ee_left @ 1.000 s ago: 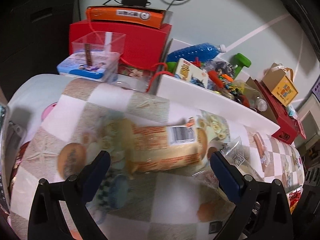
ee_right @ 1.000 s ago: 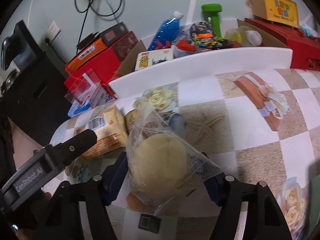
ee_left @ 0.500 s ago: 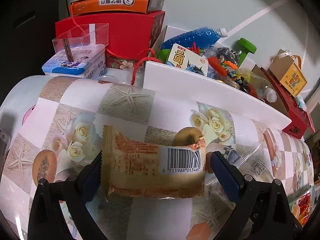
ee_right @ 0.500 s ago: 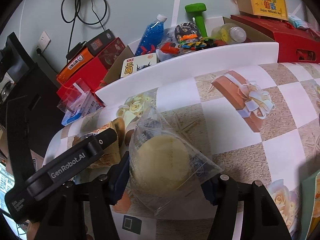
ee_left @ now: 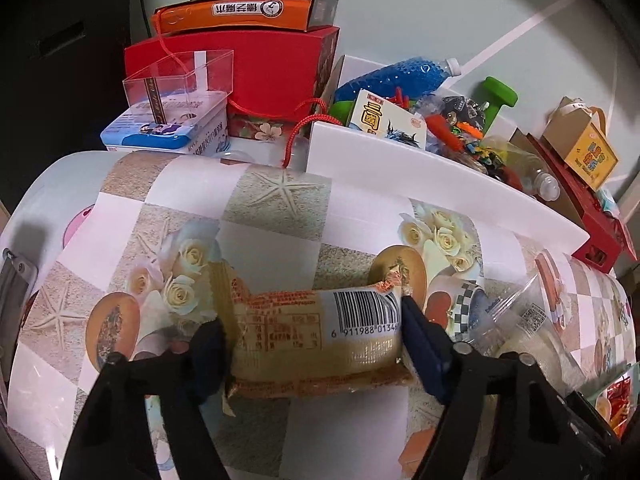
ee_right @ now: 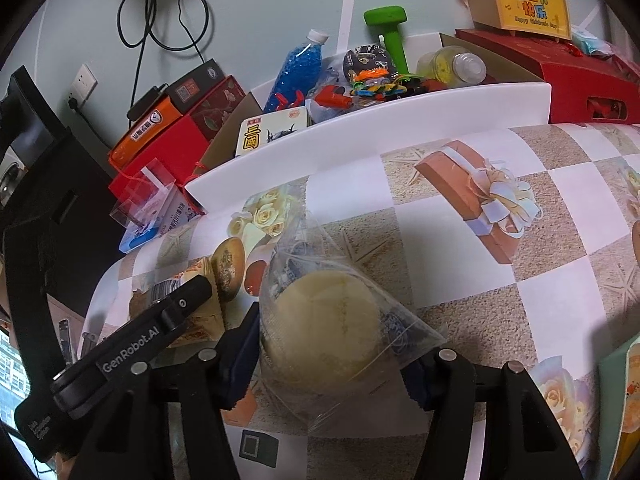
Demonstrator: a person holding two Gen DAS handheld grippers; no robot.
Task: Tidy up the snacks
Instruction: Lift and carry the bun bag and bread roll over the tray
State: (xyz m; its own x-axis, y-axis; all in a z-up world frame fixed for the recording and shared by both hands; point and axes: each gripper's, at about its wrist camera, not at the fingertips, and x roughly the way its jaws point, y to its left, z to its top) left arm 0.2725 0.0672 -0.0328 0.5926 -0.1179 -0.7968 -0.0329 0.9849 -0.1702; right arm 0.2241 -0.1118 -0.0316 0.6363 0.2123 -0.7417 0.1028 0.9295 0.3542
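An orange-and-tan snack packet [ee_left: 316, 340] with a barcode lies crosswise on the patterned tablecloth [ee_left: 280, 208]. My left gripper [ee_left: 314, 354] is closing on it, and both blue pads touch its two ends. To its right lies a clear bag with a round yellow cake [ee_right: 324, 320], also seen as the clear bag [ee_left: 520, 332] in the left wrist view. My right gripper [ee_right: 328, 368] is closing on that bag, with the pads pressing its sides. The left gripper's finger [ee_right: 160, 328] shows at the left of the right wrist view.
A long white bin [ee_right: 360, 132] of toys, a blue bottle [ee_right: 296, 68] and a green dumbbell [ee_right: 390, 36] runs along the table's far edge. Red and orange boxes [ee_left: 240, 60], a blue tin [ee_left: 168, 128] and a clear box stand at the back left. Another red box [ee_right: 580, 76] sits far right.
The left jaws, wide apart earlier, have closed in onto the ends of the snack packet. The right jaws have narrowed on the clear bag. Neither hand has shifted much.
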